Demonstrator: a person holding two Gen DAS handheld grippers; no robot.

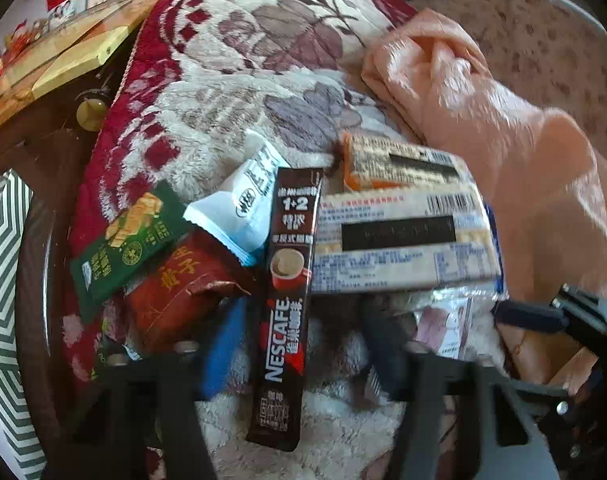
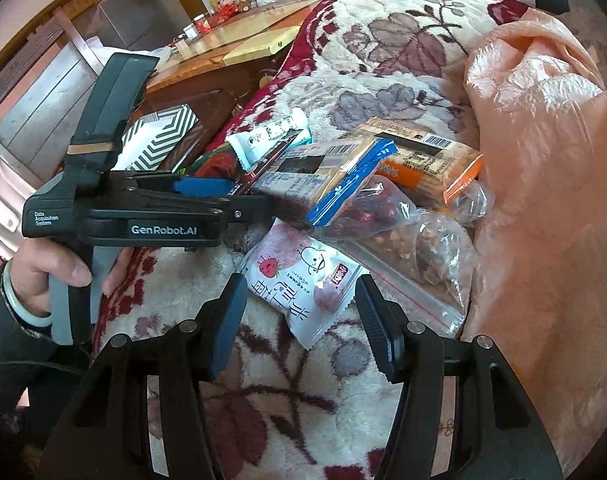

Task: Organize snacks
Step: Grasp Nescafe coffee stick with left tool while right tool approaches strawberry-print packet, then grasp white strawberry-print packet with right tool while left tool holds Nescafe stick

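A floral fleece blanket (image 2: 383, 40) in cream, dark red and mauve covers the bed and carries everything. Along its right side lies a crumpled peach plastic bag (image 2: 543, 128). The snacks sit heaped near the blanket's red border.

Largest in the heap is the blue-edged cracker pack (image 1: 403, 248), label side up, with an orange-edged cracker pack (image 1: 399, 164) touching it on the far side. Under their near edge lie clear zip bags of nuts and red dates (image 2: 415, 248). A white and pink strawberry snack pouch (image 2: 303, 284) lies flat on the blanket in front of them.

On the other side of the heap lie a red pouch (image 1: 179, 288), a green biscuit packet (image 1: 127, 240) and a white and blue wrapper (image 1: 243, 208), all overlapping.

The Nescafé coffee stick (image 1: 287, 300) lies lengthwise on top of the pile.

The left tongs (image 1: 295, 340) have just been closing and now stand partly apart, straddling the coffee stick; whether the pads press it cannot be told.

The right tongs (image 2: 299, 328) stand about half apart, empty, with the near corner of the strawberry pouch between the fingertips, untouched.
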